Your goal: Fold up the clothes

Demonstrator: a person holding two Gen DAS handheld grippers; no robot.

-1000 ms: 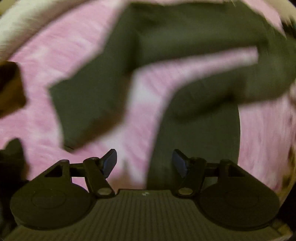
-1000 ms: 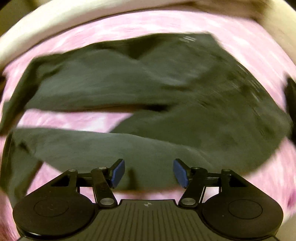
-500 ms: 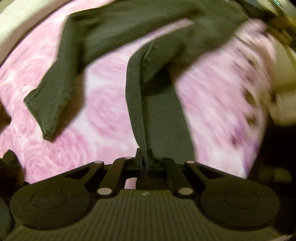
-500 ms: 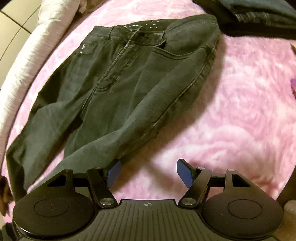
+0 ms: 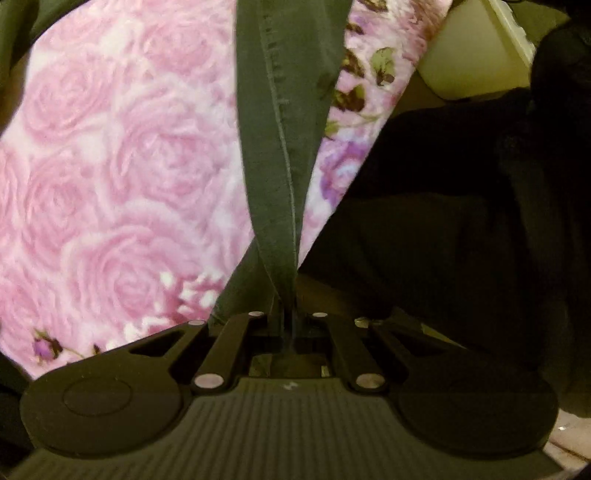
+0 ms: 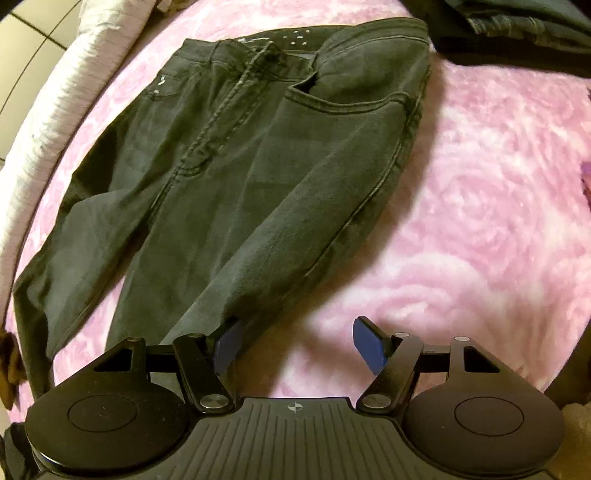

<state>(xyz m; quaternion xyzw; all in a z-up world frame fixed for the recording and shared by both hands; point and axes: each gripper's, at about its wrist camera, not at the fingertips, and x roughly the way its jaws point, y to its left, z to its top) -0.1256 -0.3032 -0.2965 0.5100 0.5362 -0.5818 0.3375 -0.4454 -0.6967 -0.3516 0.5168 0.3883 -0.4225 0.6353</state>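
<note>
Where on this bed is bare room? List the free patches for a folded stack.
Free: the pink rose-patterned blanket right of the dark grey jeans, running down to the open right hand-held gripper. Crowded: the top right, under a dark clothes pile, and the left, where a jeans leg nears the white bed edge.

Dark grey-green jeans (image 6: pixel 258 177) are lying on a pink rose-patterned blanket (image 6: pixel 480 221), purple flowers showing at its edge (image 5: pixel 343 166). Blue pads (image 6: pixel 369 347) are showing on the black right gripper (image 6: pixel 295 343). White bedding (image 6: pixel 55 110) is edging the upper left.
</note>
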